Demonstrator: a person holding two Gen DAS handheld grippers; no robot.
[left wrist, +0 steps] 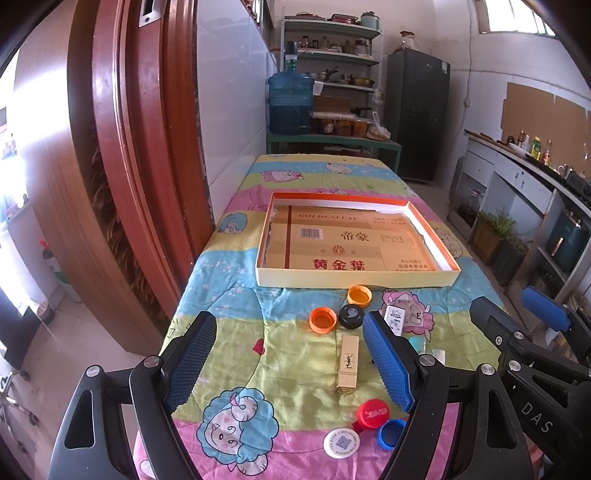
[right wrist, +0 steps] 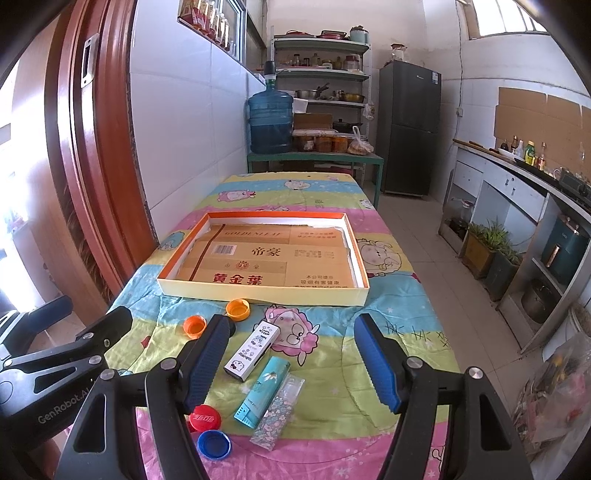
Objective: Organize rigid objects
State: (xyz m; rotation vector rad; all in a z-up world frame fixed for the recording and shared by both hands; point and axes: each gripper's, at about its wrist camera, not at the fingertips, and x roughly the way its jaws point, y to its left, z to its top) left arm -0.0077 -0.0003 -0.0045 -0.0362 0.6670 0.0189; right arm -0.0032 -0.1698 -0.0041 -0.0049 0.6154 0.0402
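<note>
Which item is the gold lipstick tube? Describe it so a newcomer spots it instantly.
Start at the shallow cardboard tray on the cartoon-print tablecloth. Nearer the camera than the two orange caps and the black cap lies the gold lipstick tube, lengthwise between the open left claw's fingers. It is the only metallic gold, square-sided stick; its neighbours are round plastic caps.

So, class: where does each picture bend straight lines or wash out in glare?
Left wrist view: the door frame bows, and the left edge blows out white. Right wrist view: the counter curves, the window is overexposed; the tray stays sharp.
</note>
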